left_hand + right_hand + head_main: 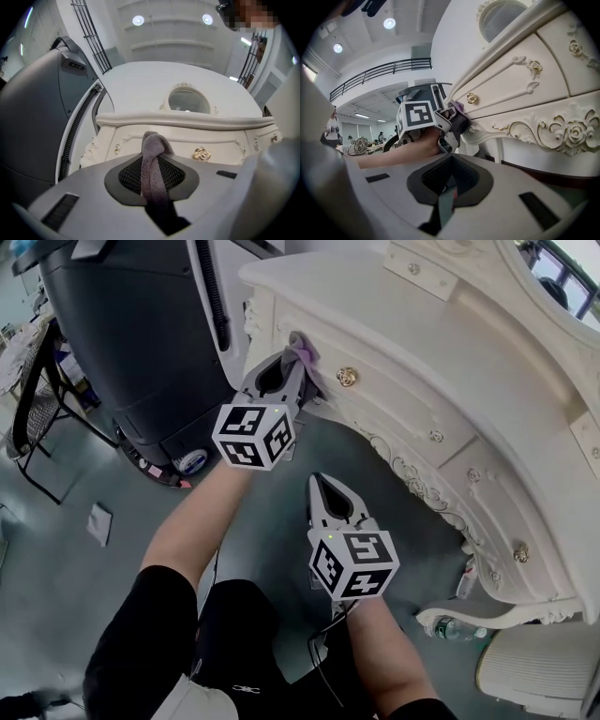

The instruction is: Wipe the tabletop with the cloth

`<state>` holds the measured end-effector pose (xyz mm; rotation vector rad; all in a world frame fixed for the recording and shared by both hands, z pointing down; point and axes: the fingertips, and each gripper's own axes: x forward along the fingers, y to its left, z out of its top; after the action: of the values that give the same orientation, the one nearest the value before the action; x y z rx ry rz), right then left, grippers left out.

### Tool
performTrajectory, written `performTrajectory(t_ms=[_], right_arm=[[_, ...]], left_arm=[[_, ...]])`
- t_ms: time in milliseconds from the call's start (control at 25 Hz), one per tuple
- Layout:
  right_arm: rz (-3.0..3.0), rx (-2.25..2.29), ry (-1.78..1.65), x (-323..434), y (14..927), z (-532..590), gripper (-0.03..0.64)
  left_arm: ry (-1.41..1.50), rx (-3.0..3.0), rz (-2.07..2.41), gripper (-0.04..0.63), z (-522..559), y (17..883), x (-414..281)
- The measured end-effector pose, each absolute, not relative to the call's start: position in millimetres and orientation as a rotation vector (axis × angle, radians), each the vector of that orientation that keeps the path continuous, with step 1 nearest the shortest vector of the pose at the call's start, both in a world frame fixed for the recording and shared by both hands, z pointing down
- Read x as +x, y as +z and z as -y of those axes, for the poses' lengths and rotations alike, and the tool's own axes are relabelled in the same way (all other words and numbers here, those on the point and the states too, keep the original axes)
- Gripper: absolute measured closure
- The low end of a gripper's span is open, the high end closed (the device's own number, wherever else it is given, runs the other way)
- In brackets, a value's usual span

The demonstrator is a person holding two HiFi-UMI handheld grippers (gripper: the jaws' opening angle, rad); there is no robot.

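The left gripper (291, 362) is closed on the cloth (151, 159), a grey-purple strip bunched into a narrow band and pinched between the jaws. The cloth's long axis runs along the jaws: it comes up out of the dark throat behind them, passes over the ribbed pads and ends in a rounded fold just past the tips. That folded end points at the front of the desk (450, 352), near its front left corner, below the front edge of the top and not on the top itself. In the right gripper view the fold looks pressed against the carved drawer front, just left of a gold knob (347, 377).

The right gripper (319, 482) hangs lower, well apart from the desk's front edge, over the grey floor. Its jaws stand together with only a thin slit between them, and nothing is held there. It points toward the left gripper and the drawer fronts.

A large dark grey machine (122, 334) stands just beyond the desk's left end.
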<state>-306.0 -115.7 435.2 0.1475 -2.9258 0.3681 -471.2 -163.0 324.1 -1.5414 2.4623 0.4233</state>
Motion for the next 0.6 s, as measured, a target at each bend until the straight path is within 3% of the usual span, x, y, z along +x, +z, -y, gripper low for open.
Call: performTrajectory(t_ms=[360,600], right_arm=[[2.916,0.246,0.433,-284.3,436.5,135.2,0.615],[2.921,0.281,0.446,-271.0,434.7,142.9,0.615]], left_arm=[[0.431,-1.692,-2.368,0.528,181.0,325.5,-411.3],[0.211,-1.677,-2.245,0.528,189.3,325.6,-367.6]])
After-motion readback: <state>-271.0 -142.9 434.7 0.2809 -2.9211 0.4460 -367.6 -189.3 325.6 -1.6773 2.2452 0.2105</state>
